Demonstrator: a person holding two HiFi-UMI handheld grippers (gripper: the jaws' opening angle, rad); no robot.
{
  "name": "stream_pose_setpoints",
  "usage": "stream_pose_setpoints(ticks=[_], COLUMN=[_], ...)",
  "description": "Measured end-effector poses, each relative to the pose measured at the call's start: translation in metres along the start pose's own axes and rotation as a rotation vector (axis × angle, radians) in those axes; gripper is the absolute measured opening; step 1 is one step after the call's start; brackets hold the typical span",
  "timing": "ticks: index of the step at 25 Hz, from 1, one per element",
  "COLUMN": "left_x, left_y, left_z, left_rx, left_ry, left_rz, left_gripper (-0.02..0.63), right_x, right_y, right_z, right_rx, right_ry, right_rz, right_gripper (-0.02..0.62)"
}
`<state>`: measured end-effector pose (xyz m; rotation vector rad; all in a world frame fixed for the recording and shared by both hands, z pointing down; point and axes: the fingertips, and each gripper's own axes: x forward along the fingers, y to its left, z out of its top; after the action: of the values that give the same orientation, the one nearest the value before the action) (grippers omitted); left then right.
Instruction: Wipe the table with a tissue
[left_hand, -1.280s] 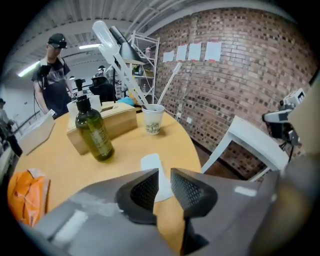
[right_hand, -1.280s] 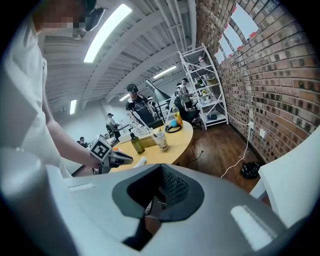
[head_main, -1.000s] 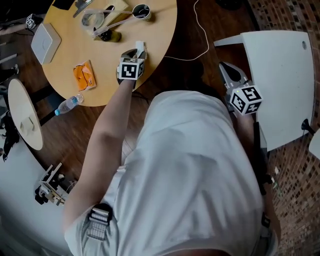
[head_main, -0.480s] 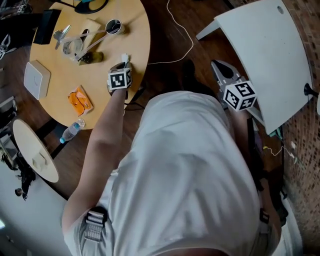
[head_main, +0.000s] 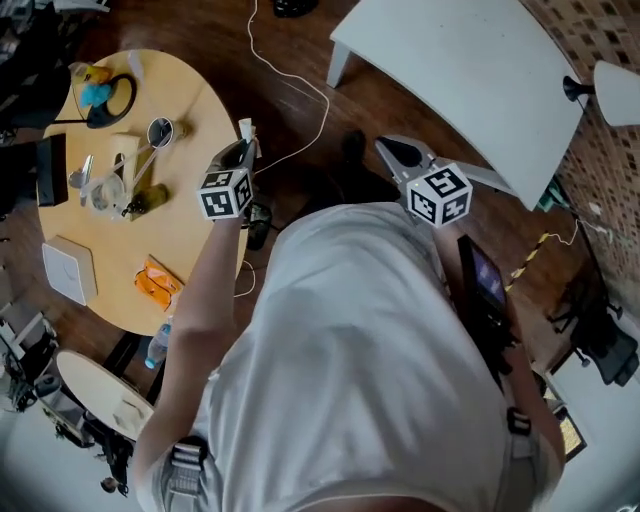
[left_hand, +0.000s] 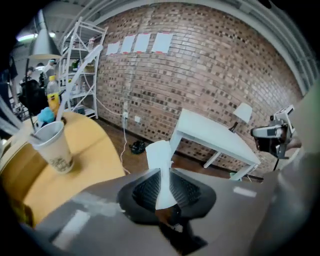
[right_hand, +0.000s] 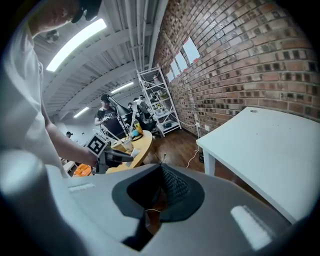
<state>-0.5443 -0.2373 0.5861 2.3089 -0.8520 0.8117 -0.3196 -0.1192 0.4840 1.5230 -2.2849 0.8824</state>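
1. The left gripper (head_main: 244, 150) has just been closing its jaws, and they are now clamped on the tissue (left_hand: 159, 160). The tissue stands up between the pads as a narrow white strip, with its free end poking out past the tips.
2. In the head view the tissue sits at about 11 o'clock from the person's chest. It is just off the 3 o'clock edge of the round table (head_main: 195, 105) and hangs over the floor (head_main: 300, 45), touching neither table.
3. The right gripper (head_main: 386, 146) is at about 1 o'clock with its jaws brought together and nothing gripped. A thin, thread-like line crosses the hollow behind the pads, but it is too fine to say what it is.
4. I judge the pick-up to be done and the wiping not yet begun. This is the carrying stage, with the tissue in the air between two surfaces.
5. The white table (head_main: 470, 80) at 1 o'clock is bare and lies ahead of both grippers, so it looks the likelier surface to wipe. The round table, cluttered with a paper cup (left_hand: 54, 147) and other items, cannot be ruled out.
6. The next move calls for these things:
   - bringing the left gripper over the chosen top
   - tipping it down until the free end of the tissue lies flat on the surface
   - keeping the clamp firm
   - sweeping with light pressure, since such a thin sheet would probably fold or tear if pushed hard
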Motion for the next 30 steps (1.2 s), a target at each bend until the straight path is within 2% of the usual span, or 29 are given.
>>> stream_pose_setpoints(ticks=[5, 9, 13, 17, 21, 30], left_x=[0.024, 0.040, 0.058, 0.081, 0.107, 0.151], left_y=[-0.067, -0.129, -0.183, -0.236, -0.293, -0.372], left_z=[0.051, 0.072, 0.089, 0.097, 0.095, 0.116], left_rx=[0.072, 0.102, 0.127, 0.152, 0.237, 0.312], left_ry=[-0.075, -0.087, -0.083, -0.057, 0.002, 0.026], left_rz=[-0.171, -0.304, -0.395, -0.446, -0.486, -0.491], left_gripper=[0.058, 0.058, 0.058, 0.058, 0.058, 0.058], right_x=[-0.025, -0.042, -0.063, -0.096, -0.128, -0.185], right_y=[-0.019, -0.041, -0.068, -0.108, -0.157, -0.232], right_z=[0.001, 0.002, 0.003, 0.002, 0.002, -0.003], right_rx=[0.027, 0.049, 0.071, 0.089, 0.126, 0.158], right_ry=[-0.041, -0.074, -0.104, -0.128, -0.154, -0.226], right_rz=[-0.084, -0.129, -0.160, -0.195, -0.221, -0.238], right_gripper=[0.008, 0.008, 0.008, 0.008, 0.008, 0.008])
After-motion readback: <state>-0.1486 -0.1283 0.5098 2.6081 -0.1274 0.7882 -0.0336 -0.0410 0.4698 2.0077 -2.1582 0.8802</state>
